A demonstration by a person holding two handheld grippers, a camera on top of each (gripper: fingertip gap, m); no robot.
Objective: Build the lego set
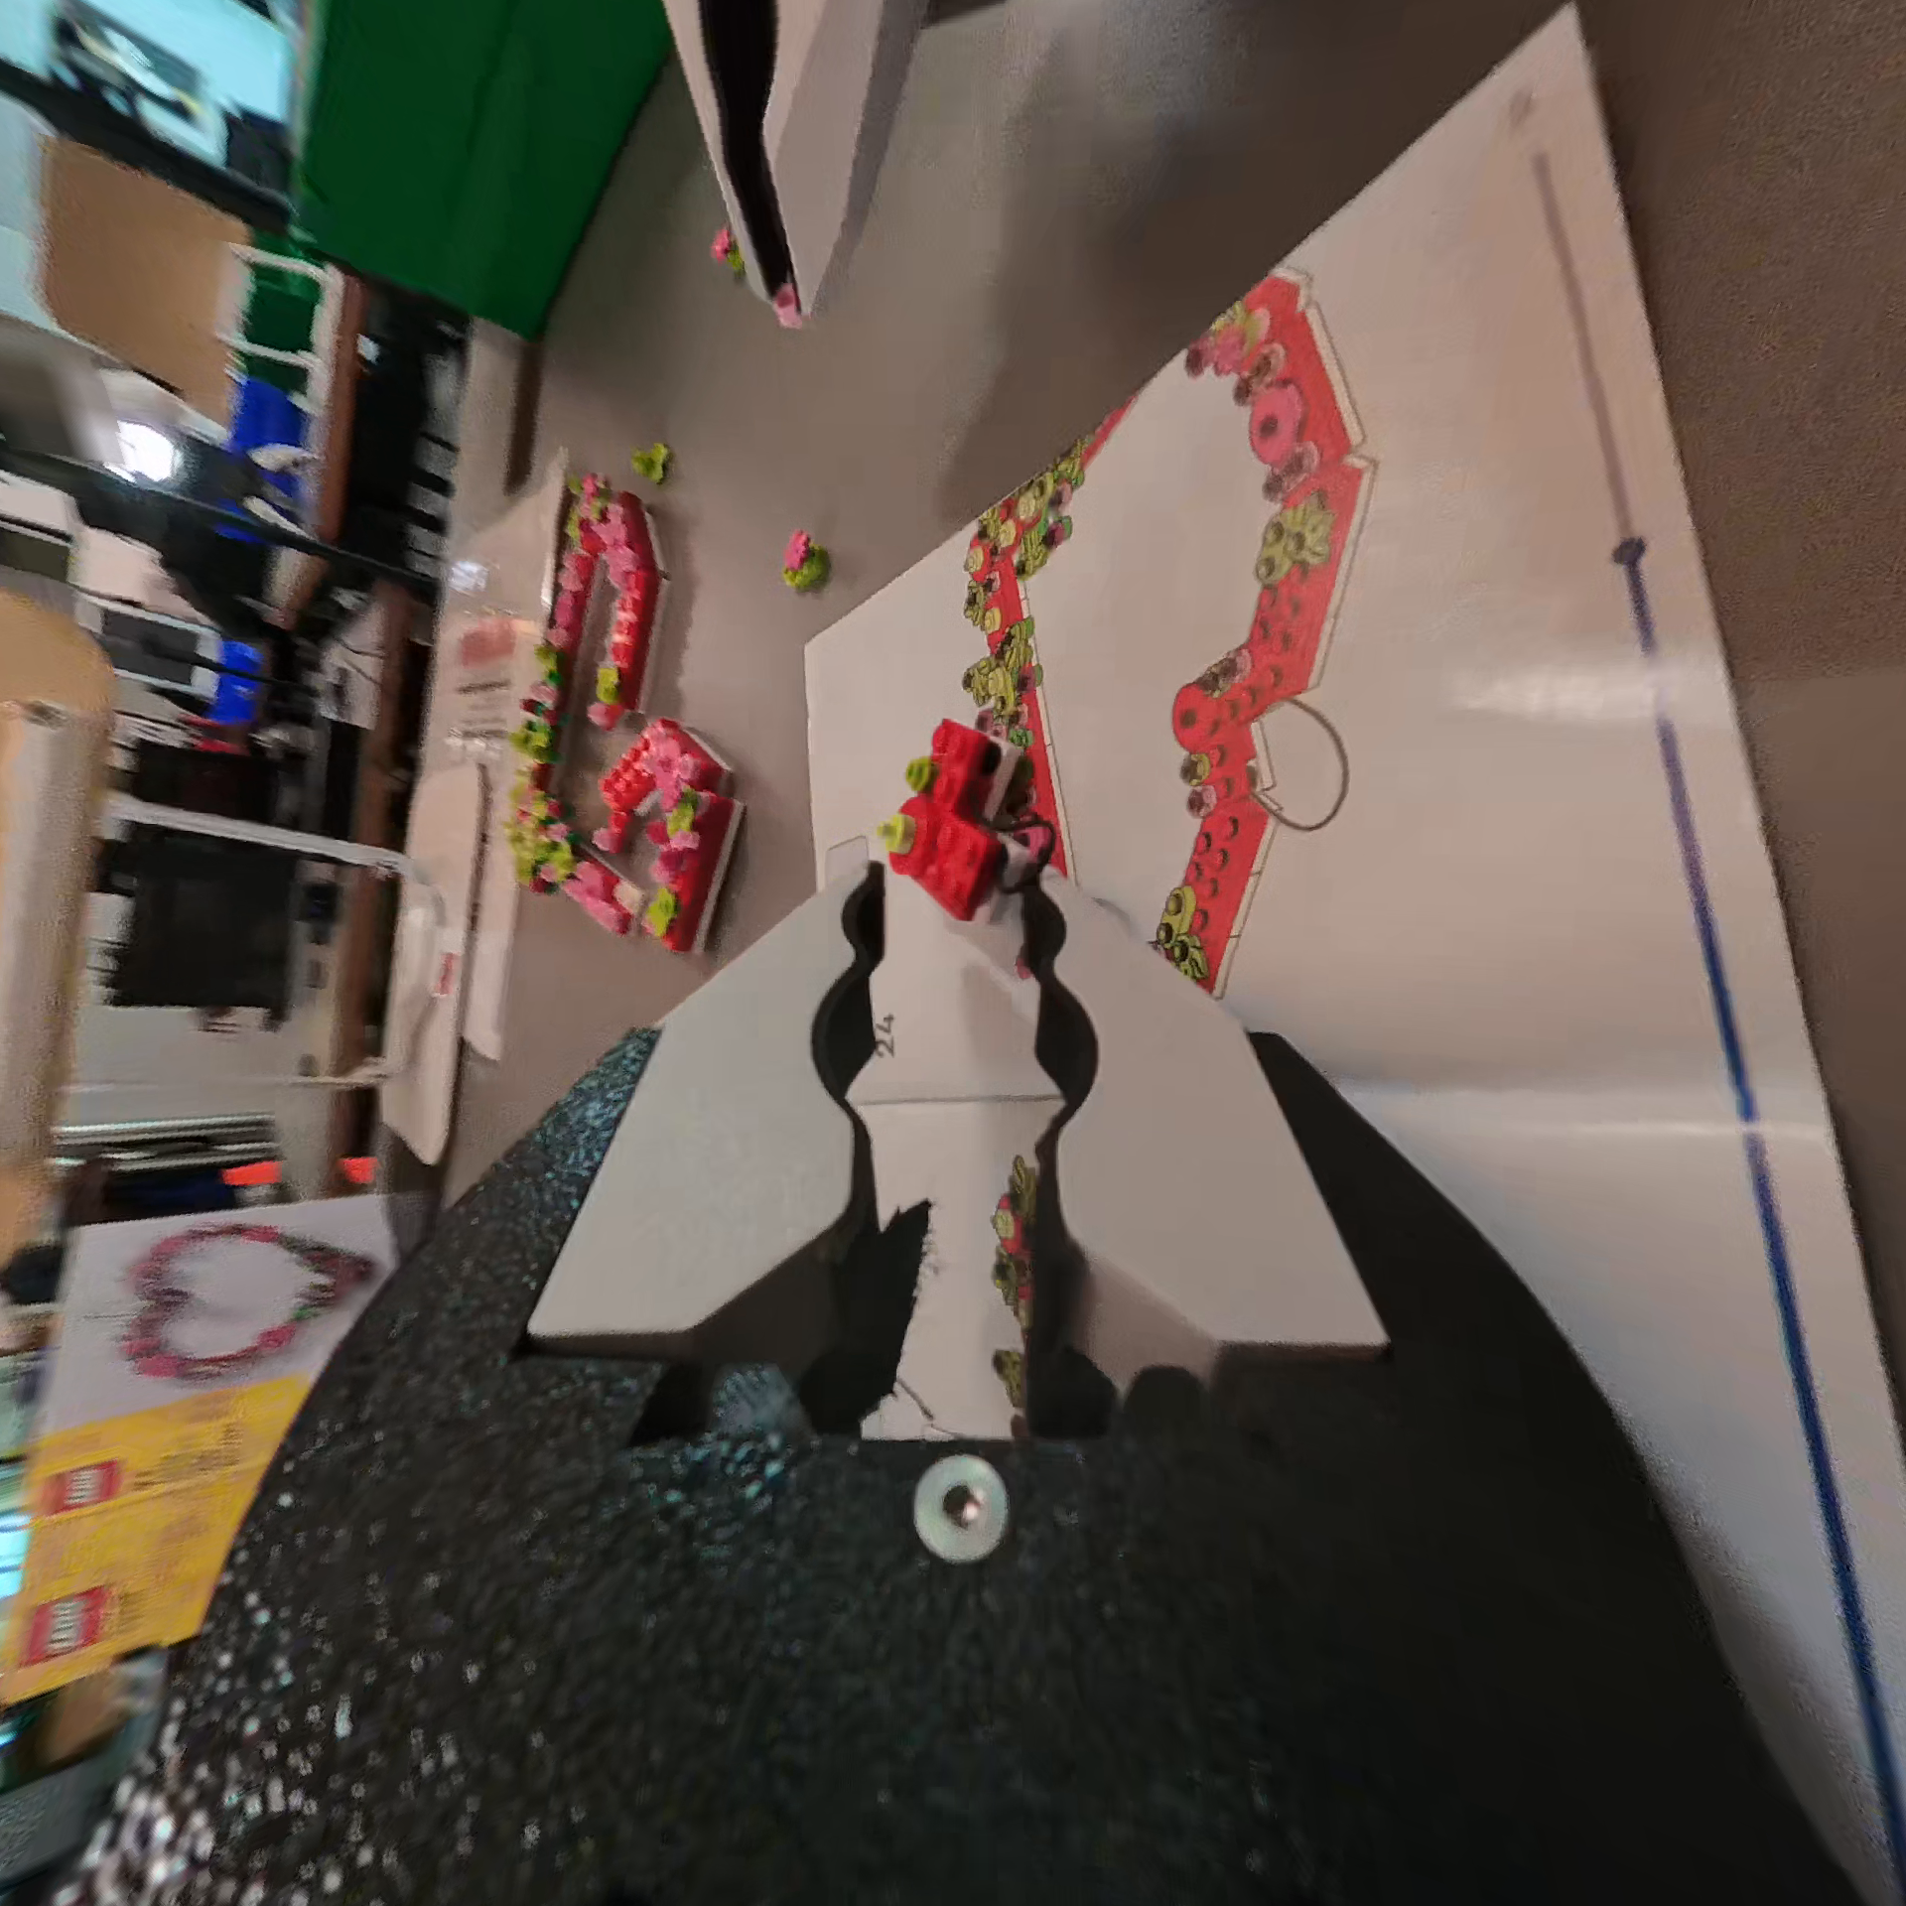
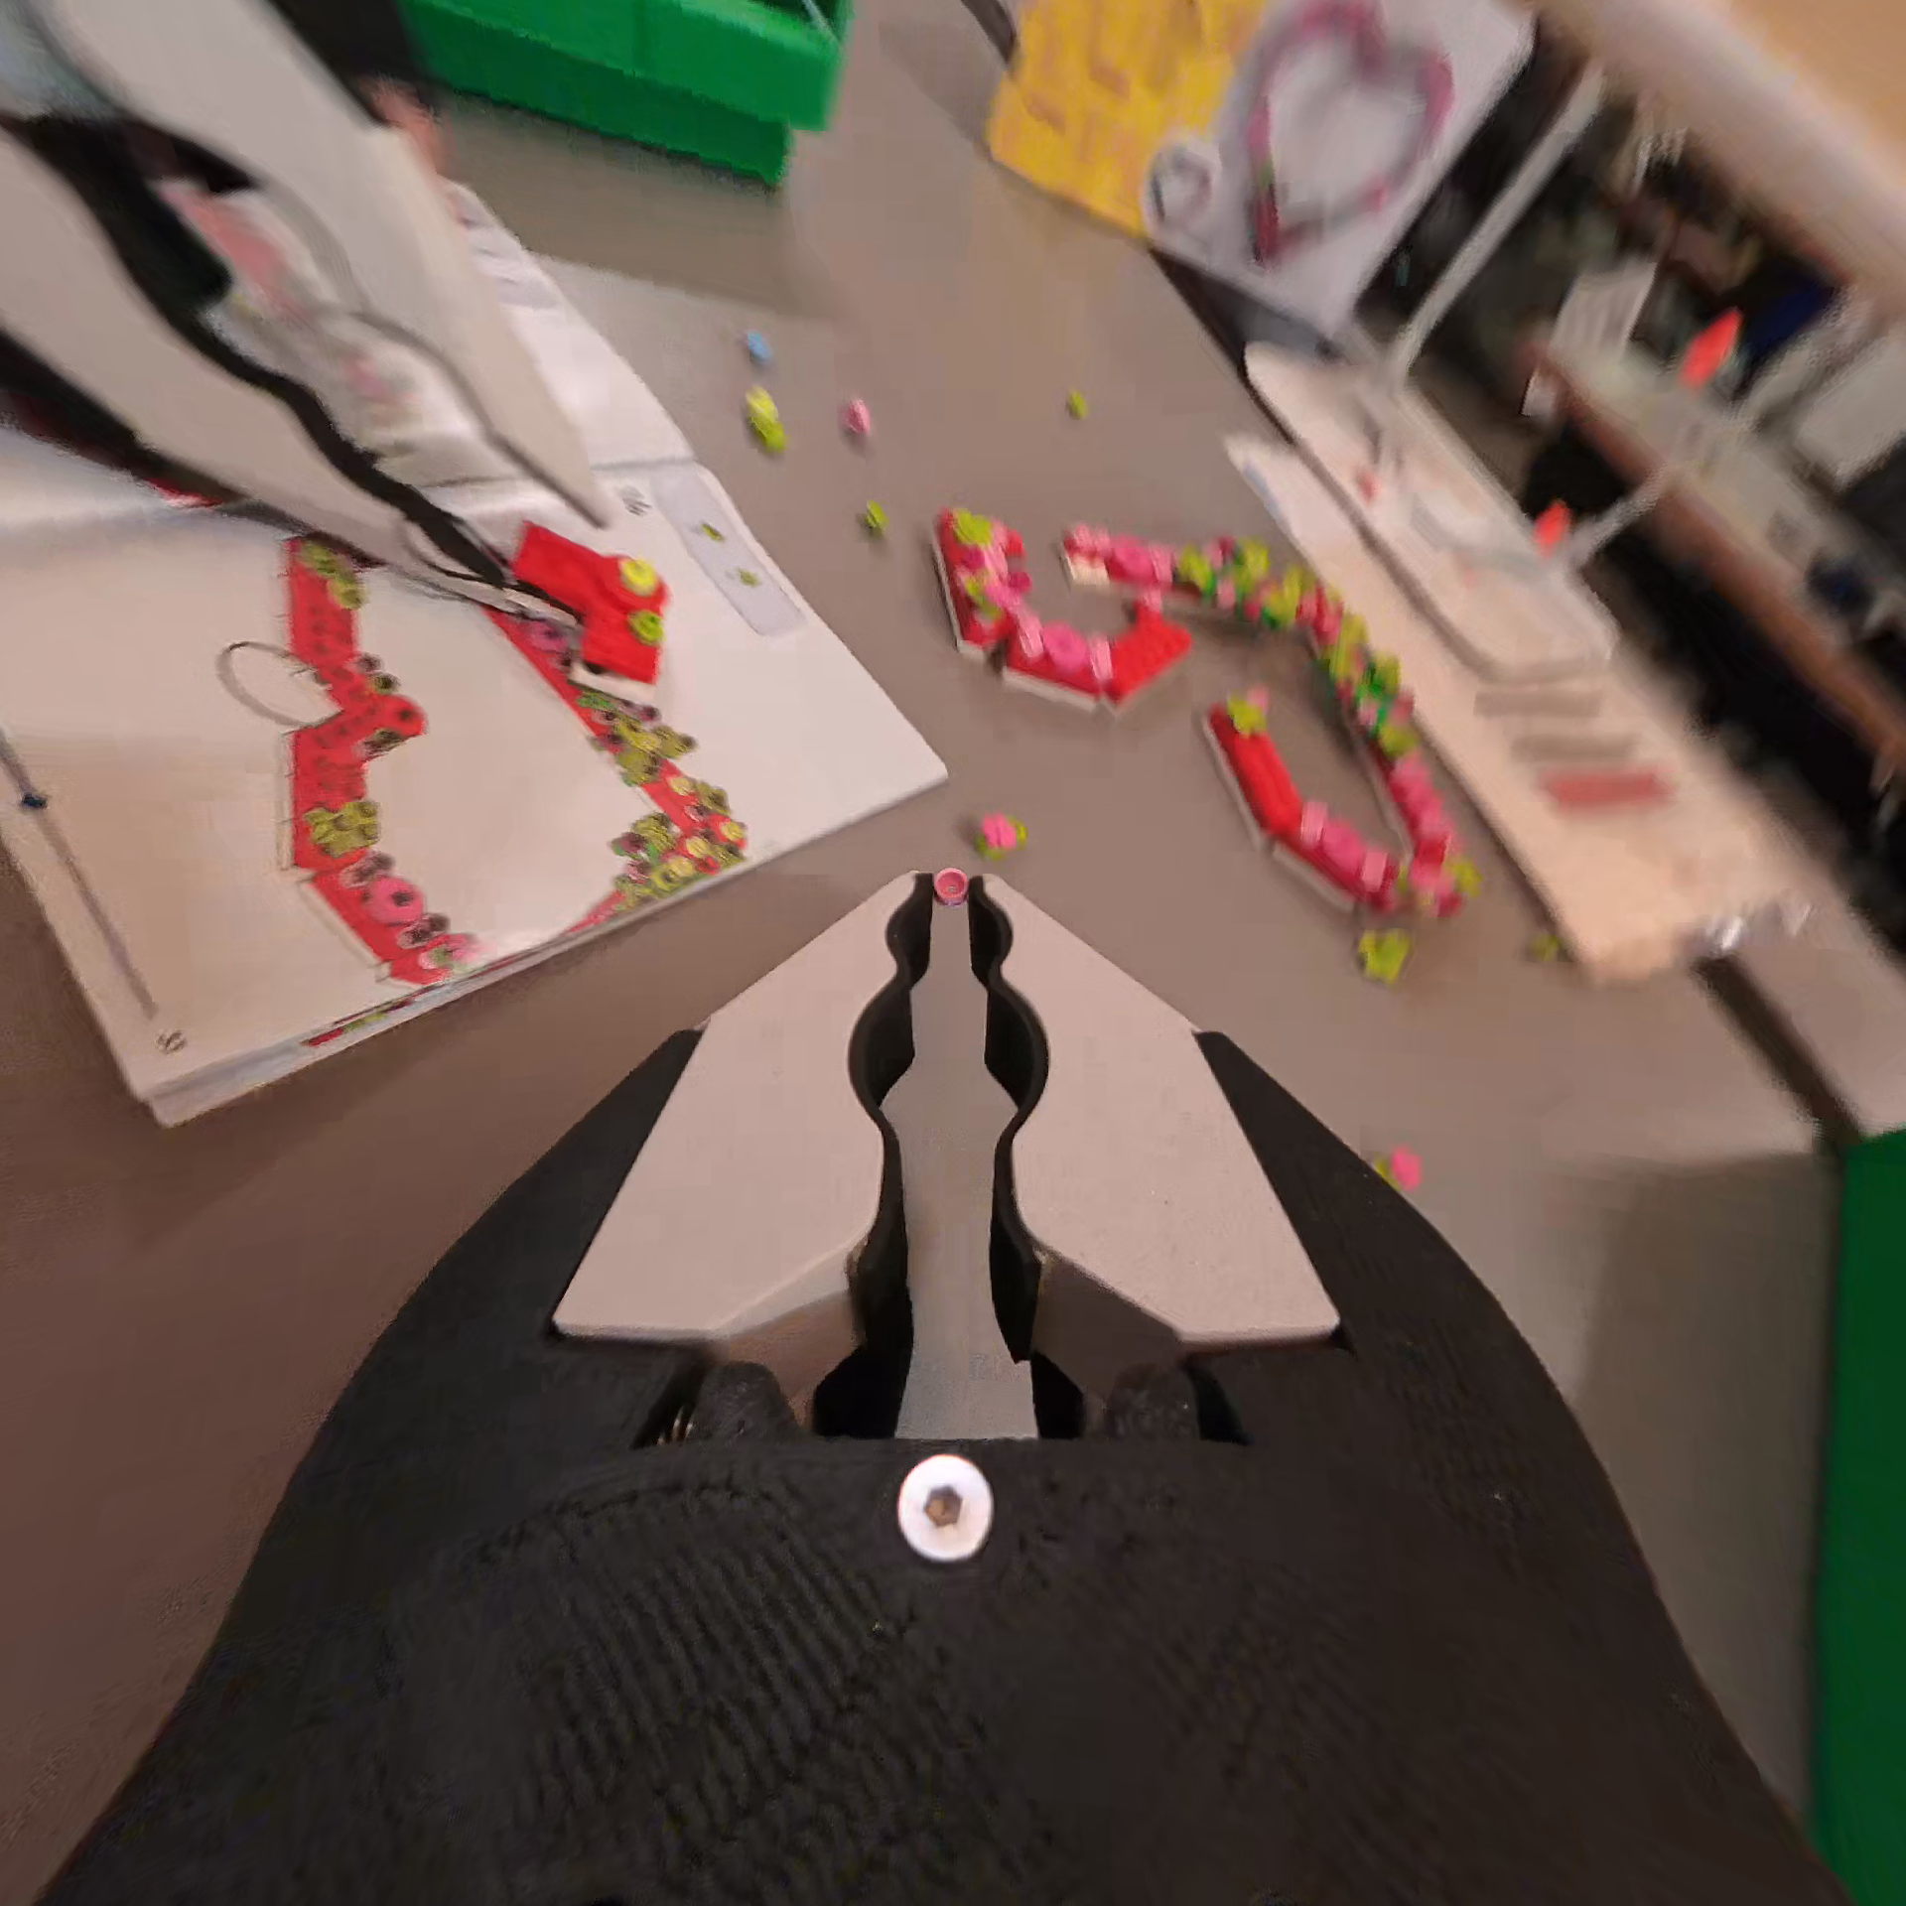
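Observation:
My left gripper (image 1: 957,885) is shut on a small red lego segment (image 1: 949,825) with lime studs and a white underside, held over the open instruction booklet (image 1: 1444,722). The right wrist view shows that gripper (image 2: 516,588) and the segment (image 2: 598,609) at upper left, over the booklet (image 2: 495,763). My right gripper (image 2: 949,897) is shut on a tiny pink round stud (image 2: 949,885) above the grey table. It shows in the left wrist view (image 1: 789,299) at the top. Two larger red heart sections with pink and lime flowers (image 2: 1062,639) (image 2: 1341,784) lie on the table.
Loose pink and lime flower pieces (image 2: 998,833) (image 2: 765,418) are scattered on the table. A green bin (image 2: 639,62) stands at the far edge, beside the yellow set box (image 2: 1114,103). White sheets (image 2: 1496,639) lie to the right of the heart sections.

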